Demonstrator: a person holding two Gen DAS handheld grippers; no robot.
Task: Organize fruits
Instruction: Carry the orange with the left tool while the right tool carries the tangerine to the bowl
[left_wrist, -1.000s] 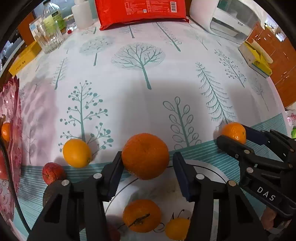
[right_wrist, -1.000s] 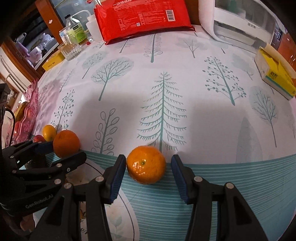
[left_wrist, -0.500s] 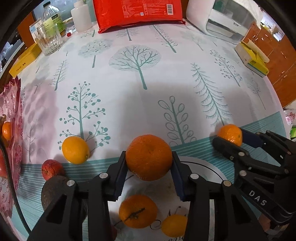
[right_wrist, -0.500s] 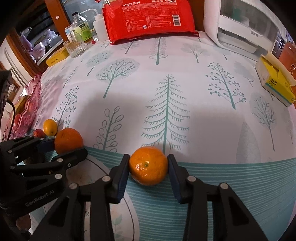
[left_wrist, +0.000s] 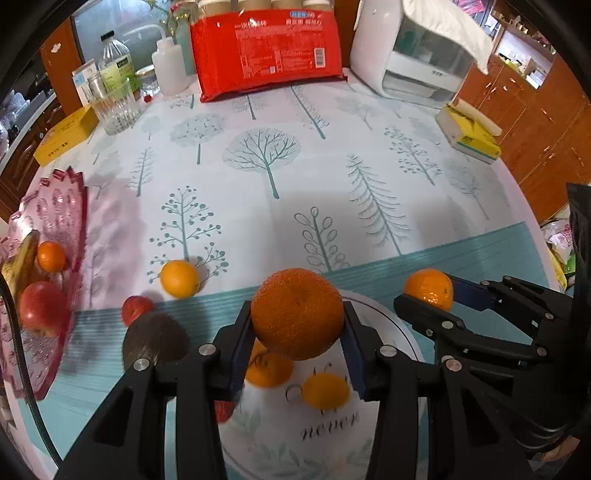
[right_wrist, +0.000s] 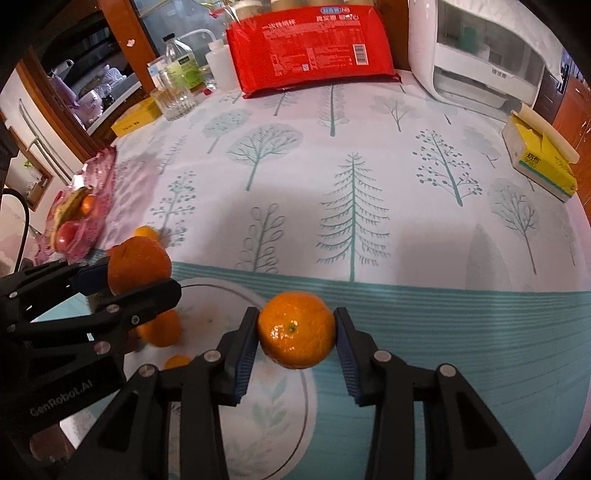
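Note:
My left gripper is shut on a large orange and holds it above a white plate that has two small oranges on it. My right gripper is shut on a mandarin, lifted near the plate's edge; it also shows in the left wrist view. The left gripper with its orange shows at the left of the right wrist view. A pink glass fruit dish at the left holds an apple, a small orange and a banana.
On the tree-print cloth lie a yellow-orange fruit, a small red fruit and a dark avocado. At the back stand a red pack, a glass, bottles, a white appliance and a yellow tissue box.
Both grippers closed on their fruits and lifted them off the table. The view has risen and pulled back, so the pink dish now shows.

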